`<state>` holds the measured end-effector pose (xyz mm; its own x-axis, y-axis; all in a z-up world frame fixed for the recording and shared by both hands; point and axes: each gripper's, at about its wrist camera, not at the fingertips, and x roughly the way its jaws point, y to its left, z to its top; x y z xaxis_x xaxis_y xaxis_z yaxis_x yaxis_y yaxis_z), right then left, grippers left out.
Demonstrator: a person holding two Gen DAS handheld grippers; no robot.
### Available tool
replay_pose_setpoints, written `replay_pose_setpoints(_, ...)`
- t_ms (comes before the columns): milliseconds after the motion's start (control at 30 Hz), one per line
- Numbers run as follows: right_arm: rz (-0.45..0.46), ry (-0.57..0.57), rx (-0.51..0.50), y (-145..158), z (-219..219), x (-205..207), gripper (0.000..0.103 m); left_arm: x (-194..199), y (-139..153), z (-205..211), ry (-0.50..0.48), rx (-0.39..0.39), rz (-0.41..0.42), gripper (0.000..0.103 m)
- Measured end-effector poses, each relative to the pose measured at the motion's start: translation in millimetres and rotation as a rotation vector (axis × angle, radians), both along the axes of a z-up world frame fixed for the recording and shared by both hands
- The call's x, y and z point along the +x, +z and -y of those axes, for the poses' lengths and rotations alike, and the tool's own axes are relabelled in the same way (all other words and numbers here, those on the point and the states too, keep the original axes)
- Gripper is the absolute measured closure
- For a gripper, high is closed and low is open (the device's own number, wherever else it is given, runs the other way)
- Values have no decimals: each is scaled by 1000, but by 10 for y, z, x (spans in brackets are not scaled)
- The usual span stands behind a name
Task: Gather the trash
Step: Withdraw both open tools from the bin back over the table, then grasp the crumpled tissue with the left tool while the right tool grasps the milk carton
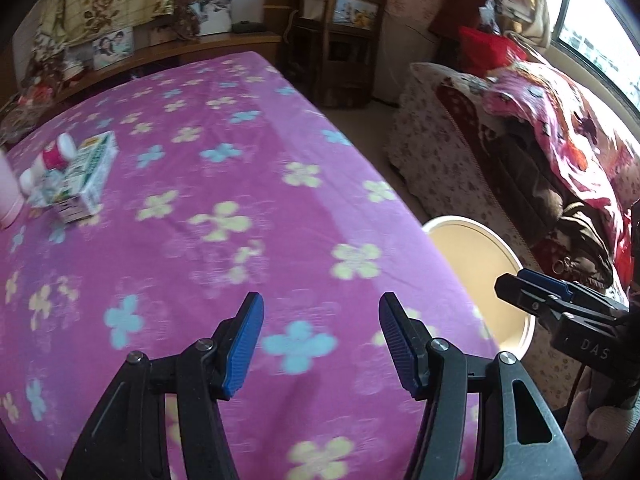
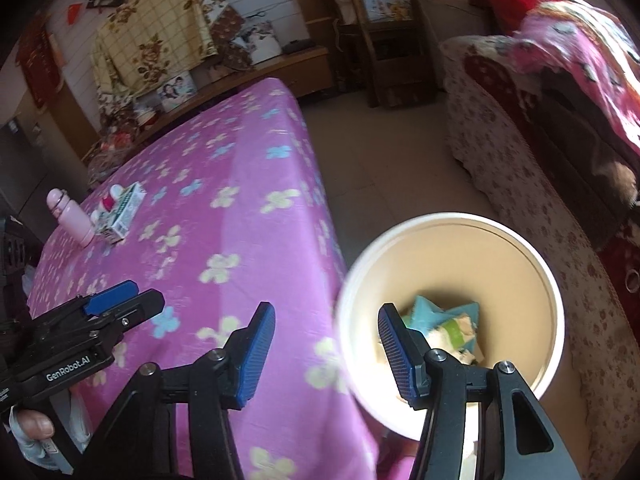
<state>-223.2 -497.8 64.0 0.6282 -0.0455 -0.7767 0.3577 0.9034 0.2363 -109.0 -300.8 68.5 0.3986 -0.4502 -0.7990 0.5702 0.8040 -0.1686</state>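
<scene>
My left gripper [image 1: 321, 312] is open and empty, low over the pink flowered cloth [image 1: 224, 184]. My right gripper [image 2: 327, 322] is open and empty, above the table's right edge and the rim of a white bin [image 2: 554, 280]. Crumpled blue and green wrappers [image 2: 448, 320] lie in the bin. At the table's far left lie a green-and-white carton [image 1: 90, 172] and a small white bottle with a red label [image 1: 54, 156]; both also show in the right wrist view, the carton [image 2: 126, 210] and the bottle [image 2: 109, 200]. The bin [image 1: 492, 240] stands beside the table.
A pink flask [image 2: 72, 220] stands by the carton. A sofa with floral cover and red blankets [image 1: 540, 152] runs along the right. A wooden shelf [image 1: 340, 40] and a low cabinet [image 1: 160, 52] stand behind the table. Tiled floor [image 2: 392, 168] lies between.
</scene>
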Motion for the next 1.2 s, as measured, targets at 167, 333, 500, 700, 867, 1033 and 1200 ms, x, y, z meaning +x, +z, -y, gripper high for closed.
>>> replay_pose_setpoints(167,2,87,15,5,-407,354,45,219,17,-534,84,17,20,42)
replay_pose_setpoints(333,-14,165,27,-81,-832,730,45,466,-37,-1075,178,51,22,42)
replay_pose_setpoints(500,-45,236,50,-200,-1215,1128,45,724,-86,-1527,264,69,18,42)
replay_pose_setpoints(700,-58,290,82,-248,-1566,1665,45,1159,-97,-1929,353,76,6,42)
replay_pose_setpoints(867,-51,320,87,-179,-1806,2165,45,1556,-73,-2137,406,71,10,42)
replay_pose_setpoints(1033,-34,339,109,-86,-2024,2703,44,1861,-111,-2296,452,93,11,42)
replay_pose_setpoints(1200,-39,352,122,-63,-2248,3245,39,2082,-165,-2430,489,96,-2,42)
